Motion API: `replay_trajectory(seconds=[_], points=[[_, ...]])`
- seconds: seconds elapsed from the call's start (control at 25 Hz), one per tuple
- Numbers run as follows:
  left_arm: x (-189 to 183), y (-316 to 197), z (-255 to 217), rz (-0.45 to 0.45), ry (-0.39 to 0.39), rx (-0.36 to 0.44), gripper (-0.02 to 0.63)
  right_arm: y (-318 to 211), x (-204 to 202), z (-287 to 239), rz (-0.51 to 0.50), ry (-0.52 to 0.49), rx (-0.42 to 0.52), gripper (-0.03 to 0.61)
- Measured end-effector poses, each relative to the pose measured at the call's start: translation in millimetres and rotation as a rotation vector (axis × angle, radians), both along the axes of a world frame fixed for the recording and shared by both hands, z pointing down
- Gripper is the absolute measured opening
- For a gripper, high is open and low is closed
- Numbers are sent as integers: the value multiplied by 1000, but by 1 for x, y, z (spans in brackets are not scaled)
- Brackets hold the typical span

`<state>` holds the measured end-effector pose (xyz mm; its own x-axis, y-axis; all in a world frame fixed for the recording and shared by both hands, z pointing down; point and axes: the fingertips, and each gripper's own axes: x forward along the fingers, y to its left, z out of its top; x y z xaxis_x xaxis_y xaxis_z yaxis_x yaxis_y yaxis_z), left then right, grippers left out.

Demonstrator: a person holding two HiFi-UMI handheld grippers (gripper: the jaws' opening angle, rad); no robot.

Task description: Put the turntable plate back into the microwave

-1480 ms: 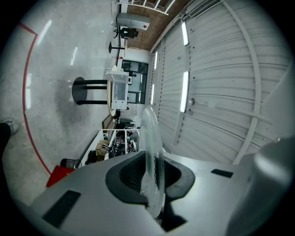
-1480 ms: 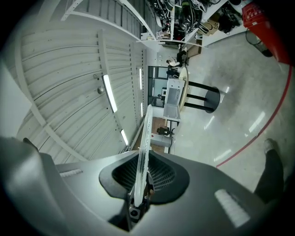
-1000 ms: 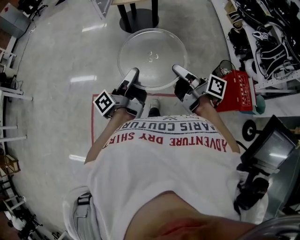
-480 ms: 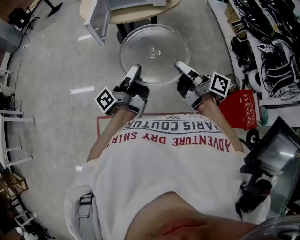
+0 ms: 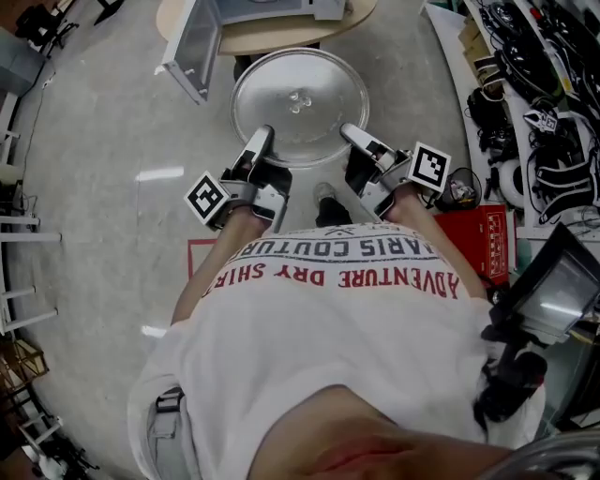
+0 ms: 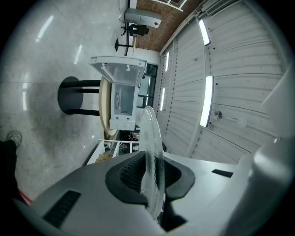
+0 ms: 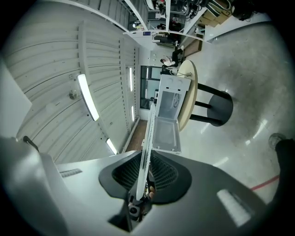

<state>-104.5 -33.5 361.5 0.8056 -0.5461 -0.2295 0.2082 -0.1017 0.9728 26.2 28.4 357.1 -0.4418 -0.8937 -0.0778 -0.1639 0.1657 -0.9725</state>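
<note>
The step in hand looks like the carry. My left fingers (image 5: 255, 150) are clamped on the near-left rim of the turntable plate (image 5: 298, 105), and my right fingers (image 5: 364, 142) on its near-right rim, so the glass hangs level between them above the floor, short of the desk's (image 5: 281, 37) near edge. The microwave (image 5: 272, 7) stands on that desk with its door (image 5: 187, 42) swung open past the left edge. Next, I judge, I must bring the plate level to the opening, clear of the door, and slide it in without loosening either grip.
</note>
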Motion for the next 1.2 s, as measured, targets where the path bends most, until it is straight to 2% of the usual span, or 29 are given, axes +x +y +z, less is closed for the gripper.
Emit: replay_trajectory(seconds=[0.28,0.56,0.8,0.88,1.2], points=[[61,-112,30,-70,-44,-43,32,-122,64,31,-46,-47,-46,28],[118,-241,53,-152,-84,-82,32,-261,126,59,-100,-43,-95,29],[136,-342,65,-199,-95,-112,32,-368,147,69,-135,-32,-120,31],[134,-357,63,-208,-96,-107,32,-384,146,68,-133,-37,-117,31],[133,-368,67,-247,-76,-99,32,-397,141,68,-149,-61,-105,31]])
